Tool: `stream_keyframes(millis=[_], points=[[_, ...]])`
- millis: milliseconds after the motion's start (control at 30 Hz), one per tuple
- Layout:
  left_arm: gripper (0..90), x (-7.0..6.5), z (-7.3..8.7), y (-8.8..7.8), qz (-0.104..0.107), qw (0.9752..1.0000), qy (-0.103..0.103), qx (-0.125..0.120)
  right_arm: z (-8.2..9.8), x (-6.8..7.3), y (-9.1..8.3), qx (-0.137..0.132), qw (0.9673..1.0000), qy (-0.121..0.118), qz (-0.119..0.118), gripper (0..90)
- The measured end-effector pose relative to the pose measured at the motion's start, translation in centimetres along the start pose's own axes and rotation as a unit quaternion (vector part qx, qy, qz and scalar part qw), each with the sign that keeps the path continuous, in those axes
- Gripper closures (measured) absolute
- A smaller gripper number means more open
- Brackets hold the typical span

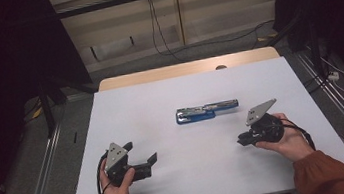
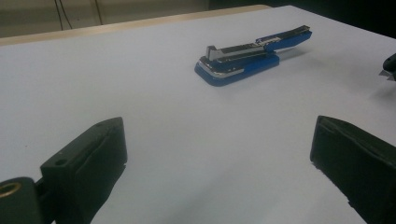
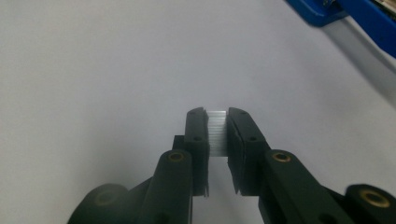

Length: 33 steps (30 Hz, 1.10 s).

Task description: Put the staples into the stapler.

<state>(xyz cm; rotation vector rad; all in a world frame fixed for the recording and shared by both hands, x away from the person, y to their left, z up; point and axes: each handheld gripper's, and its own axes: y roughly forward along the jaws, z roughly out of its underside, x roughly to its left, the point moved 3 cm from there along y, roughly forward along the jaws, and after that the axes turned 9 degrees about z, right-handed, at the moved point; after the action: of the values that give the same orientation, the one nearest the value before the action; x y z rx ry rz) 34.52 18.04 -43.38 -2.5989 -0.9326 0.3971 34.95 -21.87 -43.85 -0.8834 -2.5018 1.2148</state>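
While the blue stapler [image 1: 206, 111] lies opened out flat near the middle of the white table [image 1: 126, 108], its magazine arm swung out toward 3 o'clock, the right gripper [image 1: 242, 140] sits at about 4 o'clock from it, near but apart. In the right gripper view its 2 jaws are pinched narrow on a small strip of staples [image 3: 216, 132], which shows as a ribbed silvery block between the pads. The left gripper [image 1: 142, 156] rests at about 7 o'clock from the stapler, well apart, with its jaws spread wide and nothing between them; the stapler lies ahead of them in the left gripper view [image 2: 252, 53].

The work in hand looks like loading the strip into the open magazine. The main risk, I judge, is the strip itself: it is thin and brittle, so too hard a squeeze or a knock against the channel's edge could snap it or twist it out of the pads. If it arrives tilted, it may jam across the rail. With the left gripper away, the stapler could also slide on the smooth tabletop when pushed.
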Motion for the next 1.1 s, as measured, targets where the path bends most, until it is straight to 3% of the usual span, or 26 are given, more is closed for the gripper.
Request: stream_keyframes(millis=[400, 633, 1100], points=[[4.0, 0.3, 0.0, 0.0, -0.009, 0.9999, -0.007, 0.0, -2.4, -1.1, 0.1, -0.02, 0.9998, -0.007, 0.0, 79.1], [4.0, 0.3, 0.0, -0.1, -0.007, 1.0, -0.005, 0.0, -4.1, -1.3, 0.6, -0.026, 0.9994, -0.021, 0.0, 79.1], [4.0, 0.2, 0.0, 0.0, -0.002, 1.0, -0.003, 0.0, -6.8, -2.4, 1.6, -0.039, 0.999, -0.021, 0.006, 79.1]])
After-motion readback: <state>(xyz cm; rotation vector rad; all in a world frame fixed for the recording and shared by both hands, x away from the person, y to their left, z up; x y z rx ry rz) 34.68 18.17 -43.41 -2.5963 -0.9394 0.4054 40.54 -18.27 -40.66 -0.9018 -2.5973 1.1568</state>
